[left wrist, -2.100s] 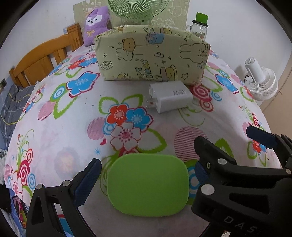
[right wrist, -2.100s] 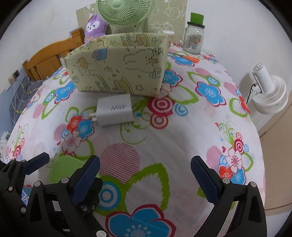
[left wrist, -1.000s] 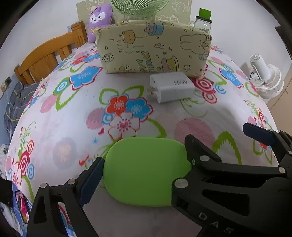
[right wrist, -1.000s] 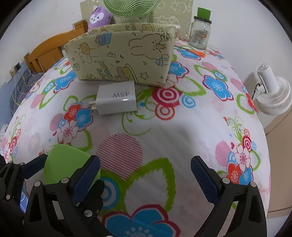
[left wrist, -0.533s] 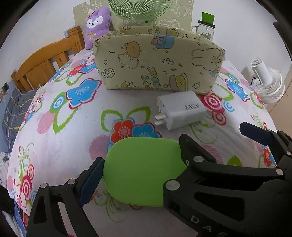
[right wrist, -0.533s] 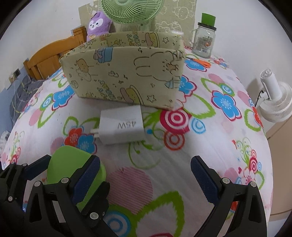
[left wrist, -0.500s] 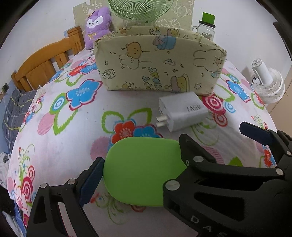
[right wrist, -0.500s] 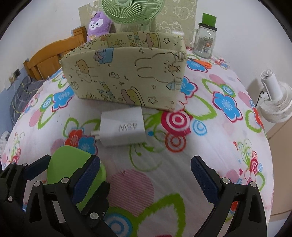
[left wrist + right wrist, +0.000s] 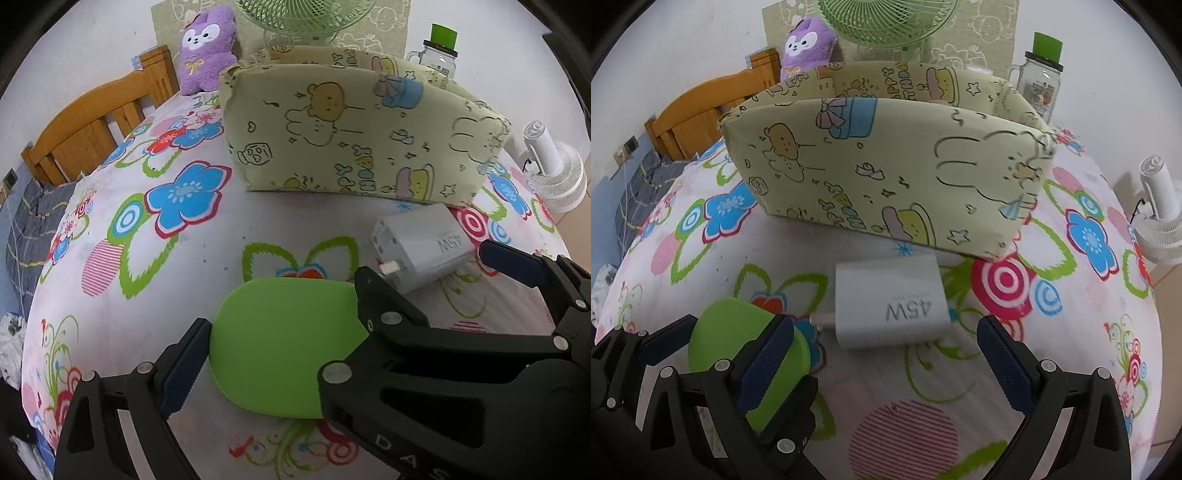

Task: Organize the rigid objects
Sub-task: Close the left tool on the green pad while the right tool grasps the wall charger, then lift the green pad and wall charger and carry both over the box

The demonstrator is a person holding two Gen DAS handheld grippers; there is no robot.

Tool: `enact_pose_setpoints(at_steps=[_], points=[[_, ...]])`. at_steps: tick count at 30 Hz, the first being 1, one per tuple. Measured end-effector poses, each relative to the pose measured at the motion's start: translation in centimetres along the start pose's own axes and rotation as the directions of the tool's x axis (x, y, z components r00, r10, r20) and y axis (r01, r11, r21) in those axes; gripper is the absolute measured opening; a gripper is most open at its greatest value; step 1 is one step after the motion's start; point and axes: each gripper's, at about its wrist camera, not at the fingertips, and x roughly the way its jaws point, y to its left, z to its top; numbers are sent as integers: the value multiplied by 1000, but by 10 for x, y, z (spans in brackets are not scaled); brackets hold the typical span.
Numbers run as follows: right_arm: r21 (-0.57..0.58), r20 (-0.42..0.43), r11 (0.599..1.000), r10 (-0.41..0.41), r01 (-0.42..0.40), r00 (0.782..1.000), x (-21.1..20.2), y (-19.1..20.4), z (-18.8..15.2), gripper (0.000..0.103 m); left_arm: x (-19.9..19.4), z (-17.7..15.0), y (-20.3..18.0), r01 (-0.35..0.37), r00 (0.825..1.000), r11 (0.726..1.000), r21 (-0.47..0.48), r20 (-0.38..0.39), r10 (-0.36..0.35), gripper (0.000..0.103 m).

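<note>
Risk of the green pad (image 9: 284, 343) slipping from the left gripper (image 9: 280, 328) or knocking the white charger (image 9: 890, 306), lying close at two o'clock. Pinched wide across its edges, raised off the flowered cloth (image 9: 110, 302). Right gripper (image 9: 882, 354) spread, empty, charger just beyond at twelve o'clock. Storage box (image 9: 886, 177) farther on at twelve.

Green fan (image 9: 306, 14) cut off by top edge, both views. Green pad's (image 9: 284, 343) right side hidden behind right gripper (image 9: 417, 280); in right wrist view its lower part sits behind left gripper (image 9: 716, 339). Charger (image 9: 424, 243) prongs partly covered by a black finger (image 9: 384, 295). Fabric box (image 9: 886, 177) interior mostly out of sight. Small print on charger too tiny to read.
</note>
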Motion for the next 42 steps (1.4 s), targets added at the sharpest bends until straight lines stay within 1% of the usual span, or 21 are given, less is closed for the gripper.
enact_pose_setpoints(at_steps=[5,6,8,10,11,12,21,28,31,32,33,36,42], points=[[30,-3,1000,-8,8,1000,10,1,6,100,8,9,6,7,1000,1000,24,-4,-6,95],[40,-5,999,-7,7,1000,11,1,7,97,9,10,6,8,1000,1000,30,-3,-8,95],[56,-4,998,-6,7,1000,14,1,8,95,12,13,8,15,1000,999,42,-3,-15,95],[55,6,998,-4,4,1000,15,2,11,90,14,16,9,21,1000,998,53,-2,-21,95],[52,10,999,-4,4,1000,15,3,11,83,15,17,10,24,1000,998,57,-2,-24,95],[50,1,999,-22,22,1000,16,4,12,75,15,18,10,26,1000,998,62,-2,-26,95],[85,-26,995,-47,49,999,16,2,15,74,17,23,11,52,999,994,98,-6,-52,95],[124,-15,989,-85,86,996,-1,-3,16,74,3,27,5,73,997,988,133,14,-76,95],[153,-13,984,-90,91,996,-11,-7,15,74,-7,26,1,82,996,987,141,29,-87,95],[161,-12,983,-92,92,996,-14,-8,15,72,-10,26,0,84,995,986,143,33,-90,95],[156,-4,981,-119,118,993,-18,-8,14,59,-12,25,-1,76,996,987,145,37,-82,95],[167,-31,981,-93,96,995,-20,-10,13,58,-19,25,-3,80,995,985,150,41,-87,95],[162,-12,983,-89,90,996,-25,-9,1,59,-22,13,-5,72,996,986,153,38,-79,95]])
